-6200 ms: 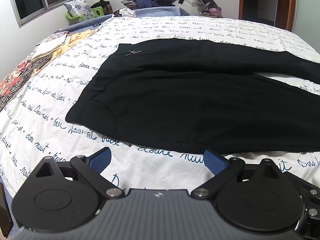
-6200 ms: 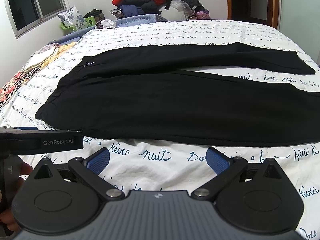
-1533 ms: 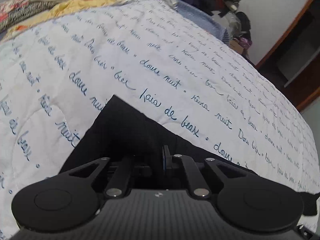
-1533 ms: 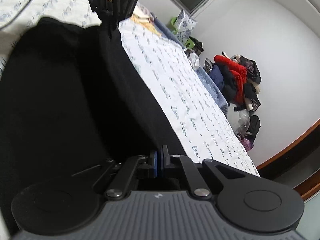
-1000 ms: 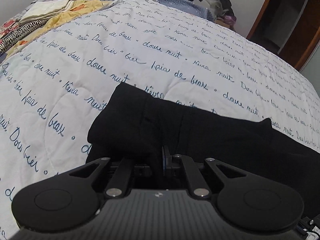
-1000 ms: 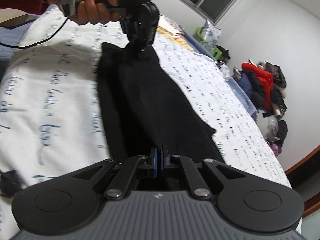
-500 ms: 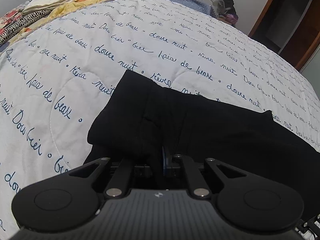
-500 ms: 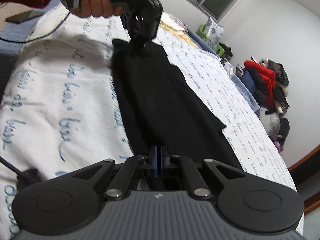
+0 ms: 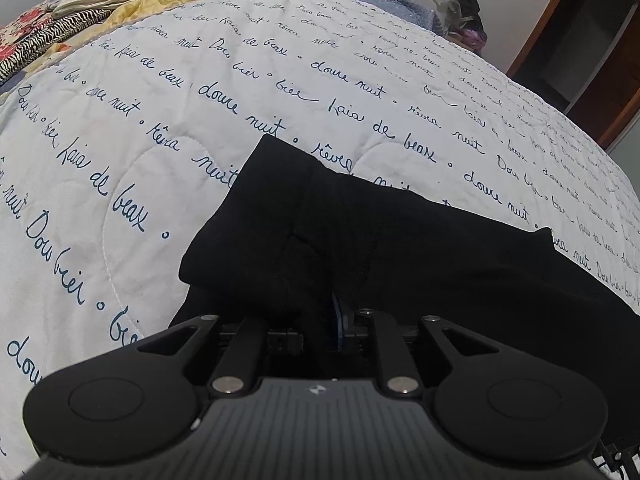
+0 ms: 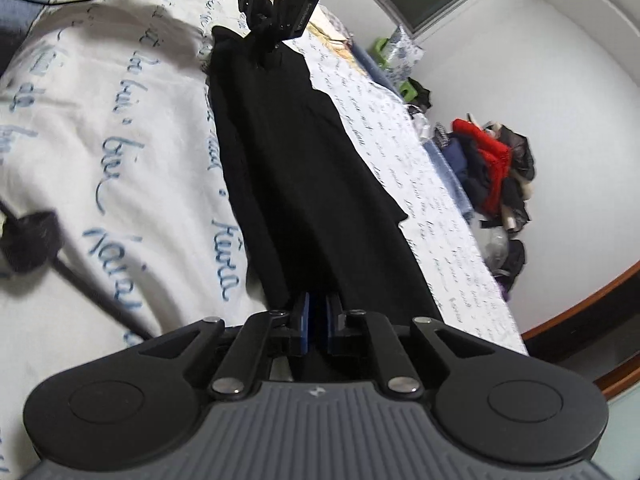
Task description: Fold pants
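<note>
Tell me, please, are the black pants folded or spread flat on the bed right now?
Folded lengthwise: the black pants form one narrow strip with doubled layers at the end, on the quilt.

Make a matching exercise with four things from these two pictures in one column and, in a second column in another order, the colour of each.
Things:
1. pants
2. quilt
3. left gripper finger pad
4. garment on the far clothes pile

Colours:
A. red
B. white with dark blue writing
C. black
D. blue

Pairs: 1-C, 2-B, 3-D, 4-A
</note>
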`<state>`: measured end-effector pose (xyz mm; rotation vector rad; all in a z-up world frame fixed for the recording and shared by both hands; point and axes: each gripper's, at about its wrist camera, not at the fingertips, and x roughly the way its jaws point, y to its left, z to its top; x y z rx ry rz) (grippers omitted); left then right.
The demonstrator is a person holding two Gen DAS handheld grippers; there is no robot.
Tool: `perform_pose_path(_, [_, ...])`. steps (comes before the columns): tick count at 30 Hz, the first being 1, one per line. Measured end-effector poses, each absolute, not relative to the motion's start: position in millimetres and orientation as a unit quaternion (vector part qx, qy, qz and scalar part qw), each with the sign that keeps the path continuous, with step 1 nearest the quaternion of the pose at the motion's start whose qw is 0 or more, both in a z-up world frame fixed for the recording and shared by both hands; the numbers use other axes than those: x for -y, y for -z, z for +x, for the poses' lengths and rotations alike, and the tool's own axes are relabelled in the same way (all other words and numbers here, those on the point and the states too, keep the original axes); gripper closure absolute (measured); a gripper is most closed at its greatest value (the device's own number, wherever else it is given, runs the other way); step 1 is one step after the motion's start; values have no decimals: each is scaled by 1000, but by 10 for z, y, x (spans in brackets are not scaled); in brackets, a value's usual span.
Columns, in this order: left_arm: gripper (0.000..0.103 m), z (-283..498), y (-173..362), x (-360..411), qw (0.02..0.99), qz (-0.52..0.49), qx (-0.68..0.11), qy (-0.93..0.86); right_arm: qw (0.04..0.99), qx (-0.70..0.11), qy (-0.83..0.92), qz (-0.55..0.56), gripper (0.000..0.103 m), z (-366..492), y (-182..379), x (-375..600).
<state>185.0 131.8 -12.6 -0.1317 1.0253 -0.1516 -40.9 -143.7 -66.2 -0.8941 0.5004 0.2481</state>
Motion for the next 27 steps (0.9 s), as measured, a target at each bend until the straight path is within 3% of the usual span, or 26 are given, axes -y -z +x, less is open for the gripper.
perform_pose_path(6, [81,1840,122,-1276,869,-53,-488,69,872,-217,-86,-431,92,-505,710,1450])
perform_pose_path(7, [81,1834,119,-1277,869,-52,-487,69,870,-210,-83,-438,86,-530,717,1440])
perform_pose_path(9, [79,1832,123,-1279,870,-52,-486,68,872,-193,-70,-444,64,-589,721,1442])
perform_pose_path(10, [78,1832,126,-1281,870,-52,-486,67,871,-187,-64,-449,46,-608,715,1456])
perform_pose_path(11, [76,1832,129,-1286,870,-52,-486,66,869,-181,-60,-456,41,-633,710,1463])
perform_pose_path(16, [75,1829,131,-1278,871,-49,-485,64,868,-189,-64,-454,41,-463,702,1447])
perform_pose_path(19, [75,1830,128,-1272,870,-49,-486,63,867,-195,-76,-453,42,-303,717,1411])
perform_pose_path(21, [75,1837,128,-1271,870,-50,-487,62,871,-192,-80,-445,49,-198,707,1368])
perform_pose_path(22, [75,1840,126,-1273,870,-51,-487,61,872,-197,-84,-440,62,-147,712,1349])
perform_pose_path(23, [75,1841,123,-1274,870,-51,-487,61,875,-203,-89,-431,82,-89,717,1330])
perform_pose_path(24, [74,1842,119,-1270,871,-48,-486,61,876,-217,-99,-418,93,-37,721,1318])
perform_pose_path(27, [75,1804,79,-1268,876,-30,-478,55,878,-227,-122,-404,99,-64,705,1281])
